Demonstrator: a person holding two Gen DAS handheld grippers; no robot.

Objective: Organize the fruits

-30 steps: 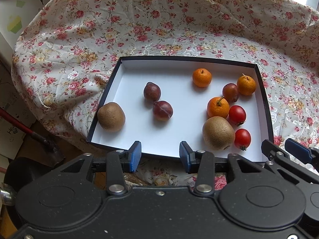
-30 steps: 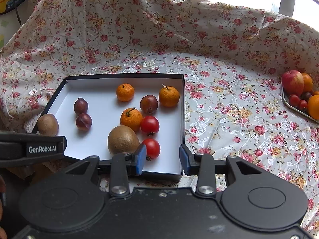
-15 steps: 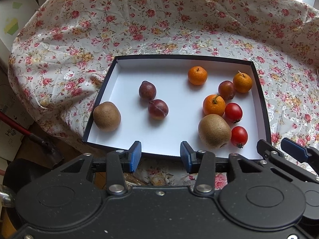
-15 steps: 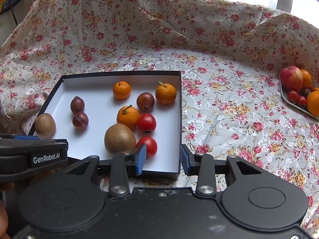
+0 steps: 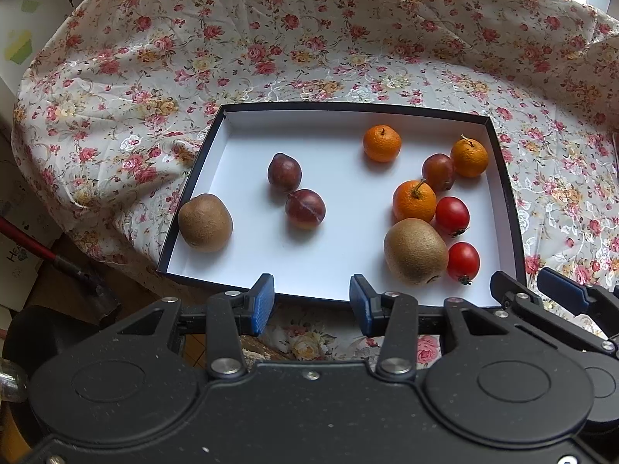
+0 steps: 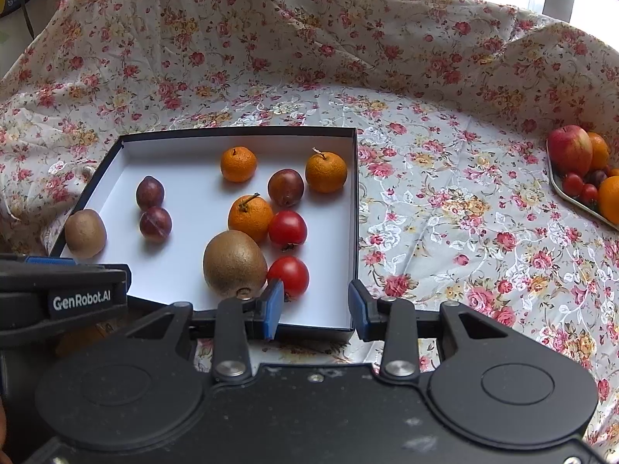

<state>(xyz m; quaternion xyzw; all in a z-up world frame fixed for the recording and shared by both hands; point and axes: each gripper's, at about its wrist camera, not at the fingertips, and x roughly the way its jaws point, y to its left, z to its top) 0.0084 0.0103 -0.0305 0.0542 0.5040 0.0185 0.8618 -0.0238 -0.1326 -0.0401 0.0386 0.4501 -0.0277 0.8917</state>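
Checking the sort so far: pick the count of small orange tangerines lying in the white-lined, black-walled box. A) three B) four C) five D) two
A: the white-lined, black-walled box holds three small orange tangerines, one at the back, one by the right wall, one mid-right.

**Colours in frame**

Cloth [image 5: 271,58]: cream, red-pink floral print. Box [image 5: 506,201]: black walls, white floor. Tangerines [image 5: 382,143] orange, plums [image 5: 284,172] dark purple-red, kiwis [image 5: 205,222] brown, tomatoes [image 5: 452,215] red. Gripper pads [image 5: 264,301] blue.

A floral cloth [image 6: 445,193] covers the tabletop; the box [image 6: 354,208] lies ahead of the right tool [image 6: 312,307], a fruit tray [image 6: 572,199] far right.
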